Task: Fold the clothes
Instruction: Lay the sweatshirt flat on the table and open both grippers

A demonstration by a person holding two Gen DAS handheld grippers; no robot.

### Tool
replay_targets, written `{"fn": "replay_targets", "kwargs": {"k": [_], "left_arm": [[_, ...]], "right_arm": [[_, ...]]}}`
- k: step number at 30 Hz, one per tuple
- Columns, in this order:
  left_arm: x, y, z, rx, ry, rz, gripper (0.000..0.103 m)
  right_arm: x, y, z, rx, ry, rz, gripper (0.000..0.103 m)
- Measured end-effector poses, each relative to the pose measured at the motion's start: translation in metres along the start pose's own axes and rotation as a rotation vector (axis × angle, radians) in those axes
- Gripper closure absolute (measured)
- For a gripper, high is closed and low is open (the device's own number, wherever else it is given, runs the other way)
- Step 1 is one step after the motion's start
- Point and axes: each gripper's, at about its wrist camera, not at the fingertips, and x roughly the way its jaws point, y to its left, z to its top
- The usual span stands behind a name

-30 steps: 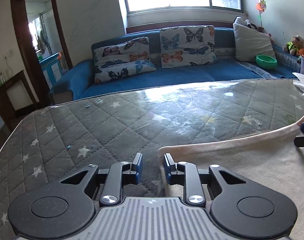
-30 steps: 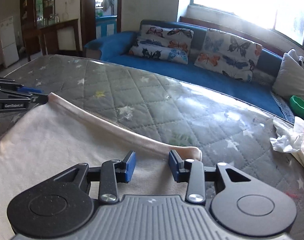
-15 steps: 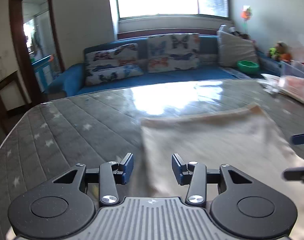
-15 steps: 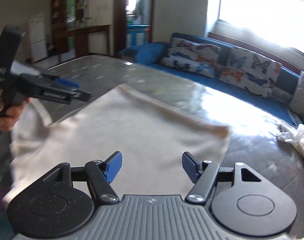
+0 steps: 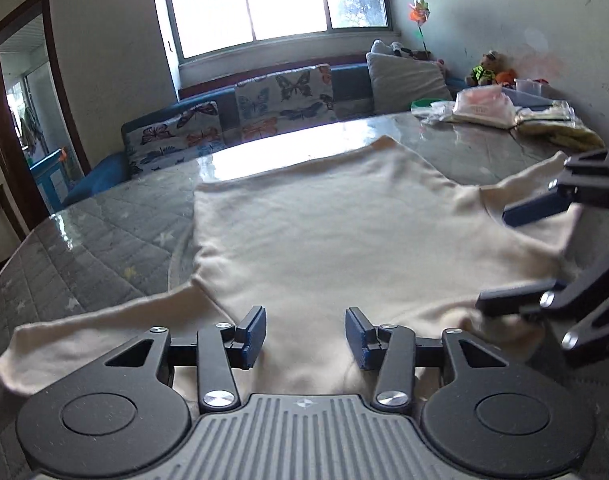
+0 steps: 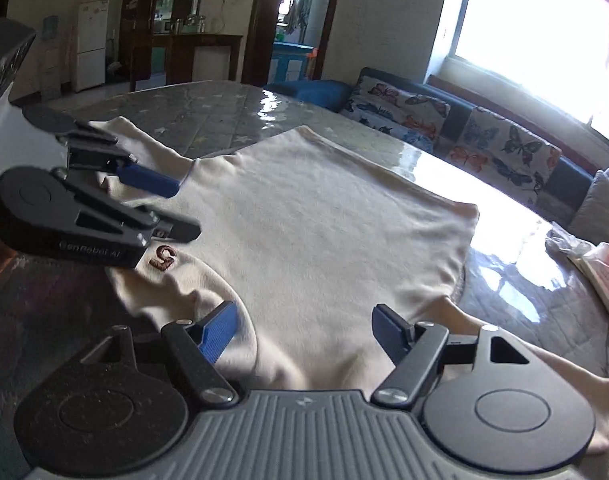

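— Where's the shirt, and what are your claws doing?

— The cream long-sleeved cotton shirt [image 5: 344, 240] lies spread flat on the grey quilted star-print table cover under glossy clear plastic [image 5: 104, 240], hem toward the window, collar end near me. My left gripper [image 5: 304, 336] hangs over the collar end with its blue pads spread, pinching nothing. My right gripper [image 6: 304, 332] is spread too, over the other shoulder, beside the small brown embroidered mark [image 6: 163, 258].

— How would you do the fold well?

— I'd judge a sleeve comes first: pinch the left sleeve [image 5: 84, 336] near its cuff, carry it across the body, keep the cloth taut so no crease forms.

— And the room?

— A blue sofa with butterfly-print cushions [image 5: 264, 108] runs under the bright window [image 5: 280, 0]; plastic bags [image 5: 480, 108] sit at the table's far right.
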Motion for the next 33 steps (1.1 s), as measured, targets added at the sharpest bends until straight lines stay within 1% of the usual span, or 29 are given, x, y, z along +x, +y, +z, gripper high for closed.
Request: {"fn": "replay_targets", "kwargs": {"k": [1,4,6,7,10,12,14,17,19,22,26,29,33], "left_arm": [[-0.001,0.0,-0.002,-0.01,0.003,0.001,0.053],[-0.005,0.0,-0.006,-0.04,0.012,0.002,0.048],[-0.008,0.006,-0.007,-0.088,0.016,0.001,0.045],[-0.009,0.008,-0.006,-0.105,0.016,0.006,0.045],[-0.015,0.012,-0.007,-0.153,0.018,0.023,0.038],[-0.017,0.014,-0.007,-0.184,0.025,0.025,0.031],[-0.018,0.015,-0.005,-0.2,0.026,0.039,0.027],[-0.019,0.017,-0.003,-0.237,0.023,0.055,0.013],[-0.019,0.02,-0.003,-0.263,0.023,0.058,0.012],[-0.018,0.023,-0.005,-0.284,0.027,0.065,0.007],[-0.016,0.025,-0.007,-0.308,0.037,0.073,0.001],[-0.015,0.027,-0.009,-0.325,0.045,0.075,0.0],[-0.01,0.028,-0.012,-0.35,0.078,0.072,0.0]], "right_arm": [[-0.003,-0.002,-0.001,0.019,-0.003,-0.001,0.02],[-0.01,-0.012,-0.006,0.092,-0.01,-0.003,0.02],[-0.012,-0.02,-0.009,0.14,-0.013,-0.009,0.019],[-0.013,-0.025,-0.011,0.164,-0.015,-0.023,0.019],[-0.014,-0.042,-0.016,0.229,-0.022,-0.069,0.017],[-0.013,-0.052,-0.019,0.263,-0.021,-0.097,0.015],[-0.011,-0.061,-0.024,0.294,-0.013,-0.127,0.013],[-0.007,-0.074,-0.031,0.34,-0.002,-0.172,0.012],[-0.005,-0.083,-0.036,0.371,0.006,-0.202,0.011],[-0.001,-0.095,-0.043,0.41,0.018,-0.239,0.007],[0.003,-0.094,-0.044,0.403,0.029,-0.237,0.0],[0.005,-0.092,-0.043,0.395,0.035,-0.238,0.0],[0.004,-0.093,-0.044,0.402,0.036,-0.233,0.0]]}}
